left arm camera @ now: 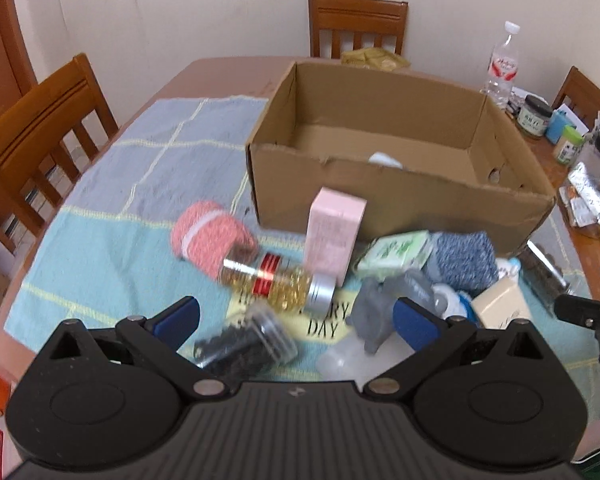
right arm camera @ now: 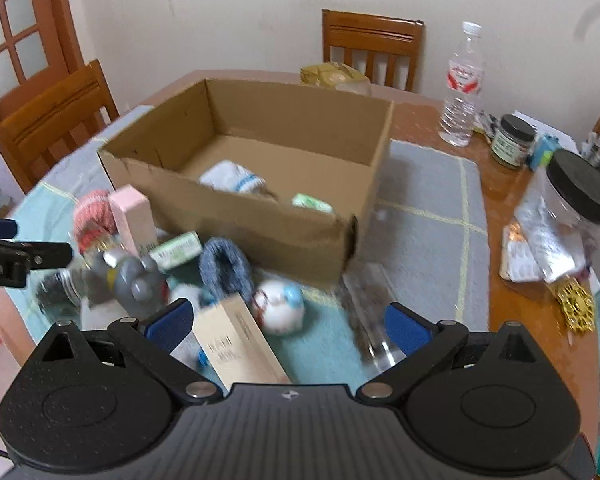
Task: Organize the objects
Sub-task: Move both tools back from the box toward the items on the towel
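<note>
Your left tool (left arm camera: 296, 320) hangs spread wide and empty over the clutter — a jar of dark bits (left arm camera: 244, 344) lies on its side just under it, with a gold-filled jar (left arm camera: 278, 282) lying beyond. Your right tool (right arm camera: 286, 324) is equally spread, gripping nothing, above a beige carton (right arm camera: 236, 344) and a small white plush (right arm camera: 280, 306). Past these stand a pink box (left arm camera: 334, 236), a pink yarn roll (left arm camera: 208, 236) and a blue knit piece (right arm camera: 226, 268). Behind the heap sits the open cardboard box (right arm camera: 260, 224) — brown, torn along its near rim, holding a white sock (right arm camera: 232, 178) and a green packet (right arm camera: 312, 202). All rest on a blue-and-grey checked cloth (left arm camera: 112, 216) over the brown counter (right arm camera: 512, 216). Wooden chairs (left arm camera: 358, 24) ring it against a cream wall, with a water bottle (right arm camera: 462, 92) at the far right.
</note>
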